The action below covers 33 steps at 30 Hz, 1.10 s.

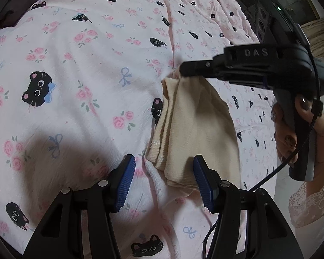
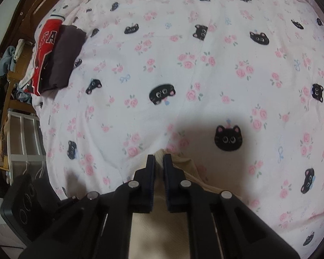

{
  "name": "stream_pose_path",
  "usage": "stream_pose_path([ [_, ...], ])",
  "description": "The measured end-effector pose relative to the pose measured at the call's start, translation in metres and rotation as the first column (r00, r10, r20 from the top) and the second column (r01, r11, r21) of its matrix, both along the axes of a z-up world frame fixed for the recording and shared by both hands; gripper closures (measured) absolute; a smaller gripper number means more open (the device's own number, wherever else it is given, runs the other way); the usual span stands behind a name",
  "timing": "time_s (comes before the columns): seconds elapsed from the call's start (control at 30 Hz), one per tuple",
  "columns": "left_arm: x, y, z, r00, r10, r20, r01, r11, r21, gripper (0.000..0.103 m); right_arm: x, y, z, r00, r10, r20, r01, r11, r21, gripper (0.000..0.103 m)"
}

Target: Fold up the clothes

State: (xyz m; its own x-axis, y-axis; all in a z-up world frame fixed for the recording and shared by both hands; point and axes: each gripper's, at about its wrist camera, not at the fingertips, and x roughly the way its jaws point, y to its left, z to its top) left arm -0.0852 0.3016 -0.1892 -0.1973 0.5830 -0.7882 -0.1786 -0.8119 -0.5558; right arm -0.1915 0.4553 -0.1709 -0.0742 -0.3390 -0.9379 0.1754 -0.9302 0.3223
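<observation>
Both wrist views look steeply down, close over the bedsheet; they share the cream garment.

Ribbed cream knit garment, soft matt printed bedsheet, seemingly cotton.

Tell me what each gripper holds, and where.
Right gripper pinches the cream ribbed garment at its top edge. Left gripper holds nothing, jaws open.

- The cream garment is mostly hidden beneath the right gripper in the right wrist view (only its pinched edge shows).
- Clothes heaped on the chair are cut off at the left edge.
- The folded stack: items too small to identify.
</observation>
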Motion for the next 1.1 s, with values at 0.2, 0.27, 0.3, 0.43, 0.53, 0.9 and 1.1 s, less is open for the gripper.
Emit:
stream_pose_path([
  [0.2,0.003,0.002,-0.001,1.0,-0.01,-0.01,0.01,0.999,-0.033,0.052,-0.007,0.001,0.0,0.996,-0.051,-0.075,0.058,0.994,0.097,0.087],
  [0.27,0.003,0.002,-0.001,1.0,-0.01,-0.01,0.01,0.999,-0.034,0.052,-0.005,0.011,0.011,0.987,-0.098,-0.127,0.108,0.992,0.067,0.085],
  [0.3,0.003,0.001,-0.001,1.0,-0.009,-0.009,0.009,0.999,-0.034,0.052,-0.002,0.015,0.015,0.984,-0.109,-0.139,0.115,0.992,0.042,0.085],
  [0.43,0.005,0.001,0.002,1.0,-0.006,-0.014,0.006,0.999,-0.044,0.052,0.015,0.018,0.027,0.992,-0.052,-0.115,0.049,0.998,-0.037,0.084],
  [0.53,0.006,0.002,0.002,1.0,-0.005,-0.018,0.004,0.999,-0.053,0.052,0.03,0.011,0.026,0.998,0.022,-0.059,-0.027,0.997,-0.079,0.079],
  [0.9,0.01,0.0,0.004,0.999,-0.011,-0.033,0.009,0.998,-0.065,0.052,0.023,0.019,0.009,0.981,-0.158,-0.116,0.149,0.985,-0.083,0.073],
  [1.1,0.012,-0.015,0.024,0.995,0.009,-0.095,-0.009,1.0,-0.001,0.052,0.063,0.085,0.034,0.895,-0.419,-0.15,0.362,0.881,-0.303,0.037],
])
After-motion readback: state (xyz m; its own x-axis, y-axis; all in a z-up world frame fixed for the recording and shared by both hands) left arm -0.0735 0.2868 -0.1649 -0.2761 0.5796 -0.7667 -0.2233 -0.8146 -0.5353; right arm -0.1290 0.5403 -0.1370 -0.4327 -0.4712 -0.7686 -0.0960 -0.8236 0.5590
